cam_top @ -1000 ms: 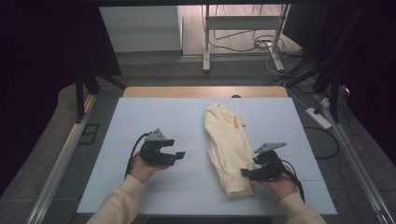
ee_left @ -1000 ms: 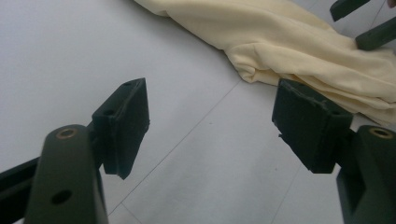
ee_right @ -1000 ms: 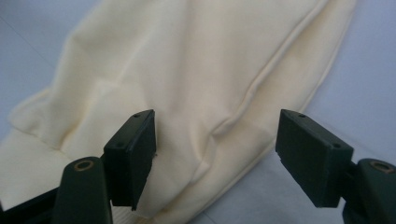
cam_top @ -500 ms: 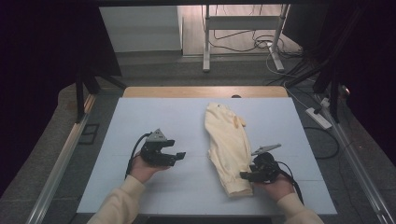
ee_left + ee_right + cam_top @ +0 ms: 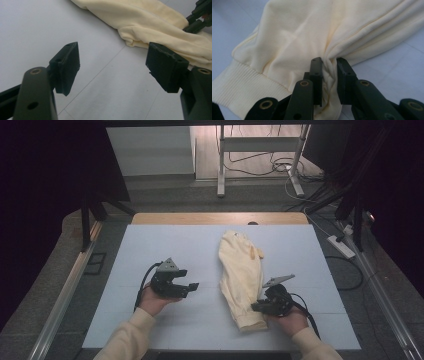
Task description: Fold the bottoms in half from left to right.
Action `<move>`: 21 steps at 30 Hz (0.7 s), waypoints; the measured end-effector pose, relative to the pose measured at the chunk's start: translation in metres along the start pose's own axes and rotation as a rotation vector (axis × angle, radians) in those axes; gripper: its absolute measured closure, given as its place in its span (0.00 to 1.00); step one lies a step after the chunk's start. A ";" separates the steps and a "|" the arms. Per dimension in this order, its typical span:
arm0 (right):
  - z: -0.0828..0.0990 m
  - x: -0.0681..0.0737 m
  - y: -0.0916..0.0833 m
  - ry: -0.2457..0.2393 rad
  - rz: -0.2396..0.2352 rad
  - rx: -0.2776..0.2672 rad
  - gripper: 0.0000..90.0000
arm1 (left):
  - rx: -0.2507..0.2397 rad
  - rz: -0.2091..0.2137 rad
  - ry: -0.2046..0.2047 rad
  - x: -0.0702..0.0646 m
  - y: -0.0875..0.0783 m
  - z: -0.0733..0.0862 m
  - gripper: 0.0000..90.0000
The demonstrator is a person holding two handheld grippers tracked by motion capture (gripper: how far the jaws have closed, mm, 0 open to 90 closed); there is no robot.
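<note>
A cream-yellow folded garment (image 5: 242, 272) lies lengthwise on the white table (image 5: 150, 245), its ribbed hem nearest the person. My right gripper (image 5: 256, 306) is at the garment's near right edge. Its jaws have just been closing, and in the right gripper view they pinch a bunched fold of the garment (image 5: 294, 42) between the pads (image 5: 317, 75). My left gripper (image 5: 192, 286) rests on the table to the left of the garment, apart from it. Its jaws stand wide open with nothing between them, the left gripper (image 5: 113, 65) pointing toward the garment (image 5: 150, 22).
The table's wooden far edge (image 5: 215, 218) lies beyond the garment. A metal stand (image 5: 220, 165) and cables are on the floor behind. A power strip (image 5: 341, 246) lies off the table's right side.
The right gripper has shifted slightly in onto the garment's near right edge and its jaws have closed on the cloth. The left gripper has stayed put.
</note>
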State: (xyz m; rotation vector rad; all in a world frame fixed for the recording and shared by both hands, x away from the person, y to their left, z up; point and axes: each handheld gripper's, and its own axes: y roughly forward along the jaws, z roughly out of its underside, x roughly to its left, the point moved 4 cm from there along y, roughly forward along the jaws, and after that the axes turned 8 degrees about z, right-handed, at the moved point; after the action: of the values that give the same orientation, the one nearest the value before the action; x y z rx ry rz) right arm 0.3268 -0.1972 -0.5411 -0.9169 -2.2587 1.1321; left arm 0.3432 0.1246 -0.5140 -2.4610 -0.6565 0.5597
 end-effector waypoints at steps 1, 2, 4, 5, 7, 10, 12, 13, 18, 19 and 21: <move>-0.001 0.003 0.002 -0.004 -0.010 -0.002 0.85 | 0.000 0.000 0.000 0.000 0.000 0.000 0.31; -0.002 0.005 0.003 -0.007 -0.016 -0.002 0.85 | 0.000 0.000 0.000 0.000 -0.001 0.000 0.31; -0.005 0.011 0.006 -0.024 -0.027 -0.006 0.85 | -0.002 0.001 0.000 0.000 -0.001 0.000 0.31; -0.006 0.013 0.007 -0.028 -0.032 -0.006 0.85 | -0.002 0.001 0.000 0.000 -0.001 0.000 0.31; -0.008 0.020 0.009 -0.041 -0.045 -0.011 0.86 | -0.001 0.001 0.000 0.000 -0.001 0.000 0.31; -0.011 0.029 0.013 -0.065 -0.055 -0.018 0.86 | 0.000 0.002 0.001 0.000 -0.001 0.000 0.31; -0.012 0.032 0.014 -0.074 -0.064 -0.026 0.87 | 0.000 0.002 0.001 0.001 -0.001 0.000 0.31; -0.012 0.033 0.015 -0.080 -0.067 -0.027 0.87 | 0.000 0.002 0.001 0.001 -0.002 0.000 0.31; -0.012 0.042 0.015 -0.099 -0.099 -0.033 0.88 | -0.002 0.001 0.001 0.001 -0.002 0.000 0.31; -0.012 0.043 0.015 -0.103 -0.102 -0.033 0.88 | -0.002 0.001 0.000 0.001 -0.002 0.000 0.31; -0.011 0.046 0.014 -0.120 -0.108 -0.026 0.89 | -0.002 0.002 0.001 0.001 -0.002 0.000 0.31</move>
State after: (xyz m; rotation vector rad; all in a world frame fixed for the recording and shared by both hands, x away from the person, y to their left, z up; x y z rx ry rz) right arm 0.3072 -0.1517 -0.5419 -0.7451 -2.3931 1.1391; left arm 0.3435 0.1268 -0.5134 -2.4642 -0.6549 0.5590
